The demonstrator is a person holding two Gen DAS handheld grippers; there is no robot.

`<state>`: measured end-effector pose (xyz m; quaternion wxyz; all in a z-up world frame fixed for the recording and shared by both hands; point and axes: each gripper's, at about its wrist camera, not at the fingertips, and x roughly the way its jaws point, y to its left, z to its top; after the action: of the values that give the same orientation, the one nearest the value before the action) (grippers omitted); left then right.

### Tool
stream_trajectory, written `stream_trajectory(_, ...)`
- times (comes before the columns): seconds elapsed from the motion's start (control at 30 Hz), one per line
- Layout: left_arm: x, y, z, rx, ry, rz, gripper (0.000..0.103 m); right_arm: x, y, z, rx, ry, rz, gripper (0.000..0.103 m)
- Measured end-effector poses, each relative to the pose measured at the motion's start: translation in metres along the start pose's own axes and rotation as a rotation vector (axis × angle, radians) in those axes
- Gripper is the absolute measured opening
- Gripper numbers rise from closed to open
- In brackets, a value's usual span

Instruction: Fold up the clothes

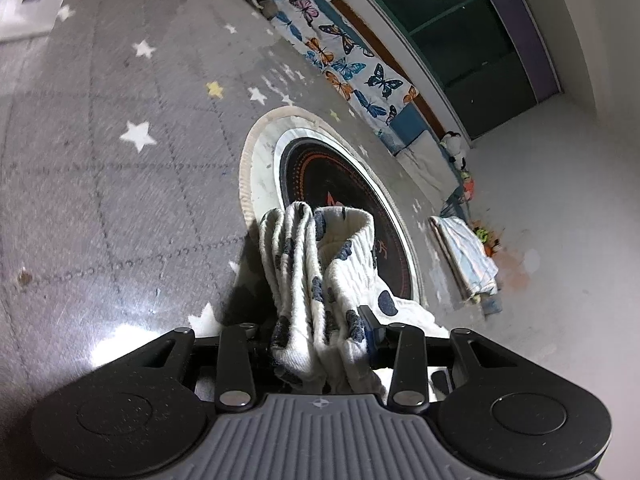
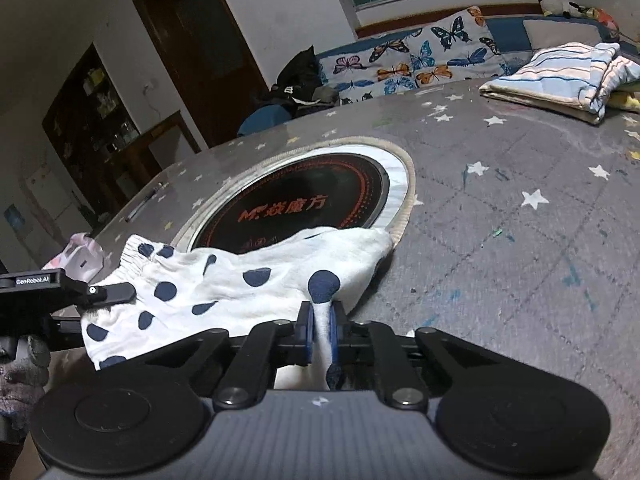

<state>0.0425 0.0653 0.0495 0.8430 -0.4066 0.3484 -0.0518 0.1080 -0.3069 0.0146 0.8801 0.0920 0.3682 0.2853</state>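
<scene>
White shorts with navy polka dots [image 2: 224,280] are stretched between both grippers above the grey star-print tablecloth [image 2: 500,216]. My right gripper [image 2: 322,330] is shut on one edge of the shorts, fabric pinched between its blue pads [image 2: 306,332]. My left gripper [image 1: 320,336] is shut on the bunched elastic waistband of the shorts [image 1: 316,276]; it also shows at the left of the right wrist view [image 2: 108,292], holding the waistband end.
A round black induction cooktop [image 2: 304,200] is set in the table under the shorts. A folded striped garment [image 2: 568,76] lies at the far right; it also shows in the left wrist view [image 1: 464,256]. A butterfly-print sofa [image 2: 420,60] stands behind the table.
</scene>
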Motion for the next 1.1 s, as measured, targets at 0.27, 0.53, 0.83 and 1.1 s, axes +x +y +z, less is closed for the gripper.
stream_trajectory(0.27,0.005,-0.038,-0.004,0.108,0.008,0.005,0.039,-0.018,0.0,0.004,-0.013,-0.068,-0.014,0.005)
stream_trajectory(0.53,0.034,-0.088,-0.01,0.214,0.041,0.0,0.039,-0.04,-0.019,0.02,-0.029,-0.131,-0.082,0.005)
stream_trajectory(0.83,0.084,-0.139,-0.004,0.292,0.07,-0.007,0.039,-0.054,-0.049,0.047,-0.046,-0.19,-0.149,0.005)
stream_trajectory(1.1,0.133,-0.179,0.003,0.32,0.086,-0.014,0.039,-0.053,-0.081,0.076,-0.062,-0.207,-0.219,0.005)
